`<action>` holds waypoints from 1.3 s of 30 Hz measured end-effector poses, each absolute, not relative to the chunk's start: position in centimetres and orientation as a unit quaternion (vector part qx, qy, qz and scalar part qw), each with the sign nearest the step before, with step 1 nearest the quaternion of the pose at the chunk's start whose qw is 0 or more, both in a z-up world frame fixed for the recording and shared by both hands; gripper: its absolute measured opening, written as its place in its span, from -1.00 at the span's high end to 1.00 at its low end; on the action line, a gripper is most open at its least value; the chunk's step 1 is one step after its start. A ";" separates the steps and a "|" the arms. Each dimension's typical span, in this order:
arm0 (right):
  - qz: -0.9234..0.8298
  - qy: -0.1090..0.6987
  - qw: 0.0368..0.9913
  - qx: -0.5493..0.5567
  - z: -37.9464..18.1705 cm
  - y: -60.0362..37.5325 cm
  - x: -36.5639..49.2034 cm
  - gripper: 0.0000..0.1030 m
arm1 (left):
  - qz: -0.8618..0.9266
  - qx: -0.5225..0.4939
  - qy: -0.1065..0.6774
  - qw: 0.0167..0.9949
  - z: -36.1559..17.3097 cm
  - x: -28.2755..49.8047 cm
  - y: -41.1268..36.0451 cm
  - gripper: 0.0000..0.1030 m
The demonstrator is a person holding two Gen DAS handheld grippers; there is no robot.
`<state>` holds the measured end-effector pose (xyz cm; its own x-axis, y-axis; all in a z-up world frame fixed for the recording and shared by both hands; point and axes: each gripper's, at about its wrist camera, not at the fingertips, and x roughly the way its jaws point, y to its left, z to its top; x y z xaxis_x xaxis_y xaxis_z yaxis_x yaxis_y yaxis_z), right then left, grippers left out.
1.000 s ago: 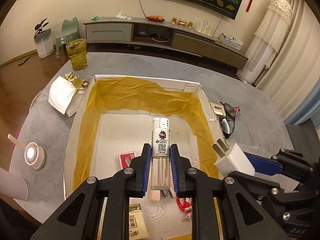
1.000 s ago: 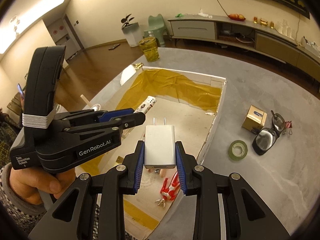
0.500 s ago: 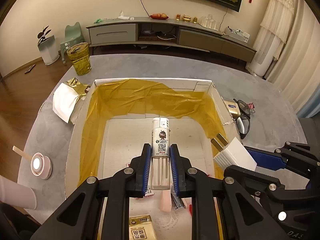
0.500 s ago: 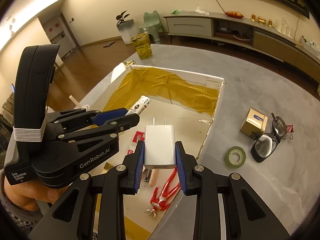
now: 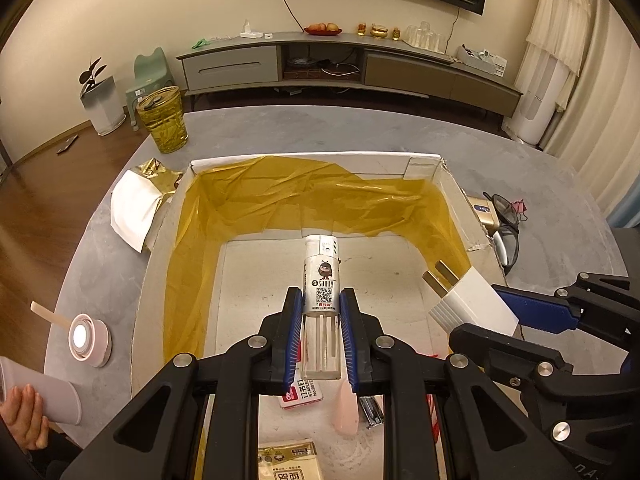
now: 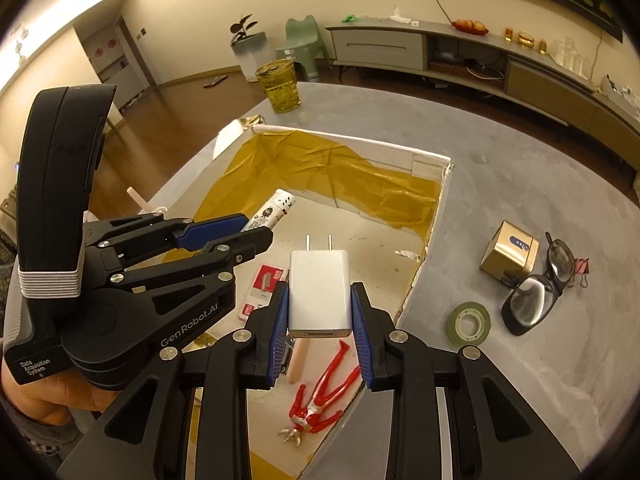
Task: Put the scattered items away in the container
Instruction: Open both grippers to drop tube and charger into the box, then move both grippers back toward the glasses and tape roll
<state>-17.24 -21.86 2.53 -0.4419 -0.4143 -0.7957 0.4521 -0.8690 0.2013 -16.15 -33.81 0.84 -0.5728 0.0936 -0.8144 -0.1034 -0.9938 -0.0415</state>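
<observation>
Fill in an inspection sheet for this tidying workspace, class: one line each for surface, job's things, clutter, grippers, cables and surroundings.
Surface: grey round table, bare where visible.
Job's things: open white box lined with yellow film; inside lie a red figure, a staples packet and a pink stick.
Clutter: outside the box, gold cube, goggles, green tape roll, yellow glass.
Grippers: left gripper shut on a lighter; right gripper shut on a white charger, both over the box.
Cables: nothing seen on the table.
Surroundings: TV console, green stool, curtains.
</observation>
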 end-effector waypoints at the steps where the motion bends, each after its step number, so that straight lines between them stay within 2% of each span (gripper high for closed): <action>1: -0.849 0.021 0.256 0.463 2.5 -21.9 -17.3 0.37 | 0.887 -0.459 0.006 0.056 0.8 -16.2 -33.8 0.61; 15: -0.850 0.027 0.250 0.463 2.3 -21.4 -18.9 0.38 | 0.867 -0.490 -0.047 0.076 0.1 -18.3 -34.2 0.61; 31: -0.851 0.053 0.249 0.459 1.6 -22.8 -21.3 0.36 | 0.862 -0.502 -0.058 0.051 -0.8 -21.3 -35.4 0.60; 35: -0.851 0.044 0.245 0.462 1.3 -22.1 -21.4 0.29 | 0.859 -0.506 -0.055 0.045 -1.5 -21.7 -35.5 0.43; 39: -0.853 0.029 0.248 0.458 1.5 -20.7 -20.4 0.29 | 0.859 -0.507 -0.057 0.049 -1.5 -21.3 -35.6 0.43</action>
